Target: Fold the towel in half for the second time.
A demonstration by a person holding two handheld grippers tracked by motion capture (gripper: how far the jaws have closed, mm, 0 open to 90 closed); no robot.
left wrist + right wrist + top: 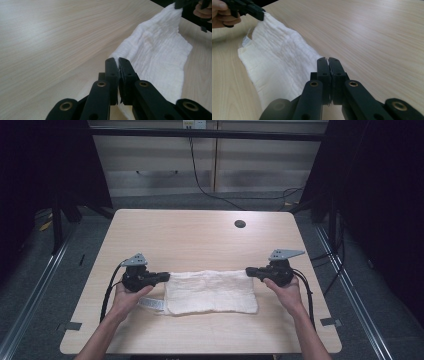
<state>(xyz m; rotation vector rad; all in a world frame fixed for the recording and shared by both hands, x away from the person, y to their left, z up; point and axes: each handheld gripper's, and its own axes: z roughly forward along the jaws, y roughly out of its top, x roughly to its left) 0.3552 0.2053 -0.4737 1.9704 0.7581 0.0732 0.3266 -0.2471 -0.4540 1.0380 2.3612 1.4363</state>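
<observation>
Near the tabletop's [200,232] front edge: cloth [210,292] lying flat, far corners pinched by left gripper [165,277] and right gripper [248,270]. Advisable: lift both evenly, keeping the edge taut.

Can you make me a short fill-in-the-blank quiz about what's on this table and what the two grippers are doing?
1. The left gripper and right gripper each pinch a far corner of the white ____.
2. The jaws of both grippers are ____ on it.
3. The cloth lies on a light ____ table.
4. A small dark ____ shows in the tabletop near its far edge.

Missing words: cloth; shut; wooden; hole
</observation>
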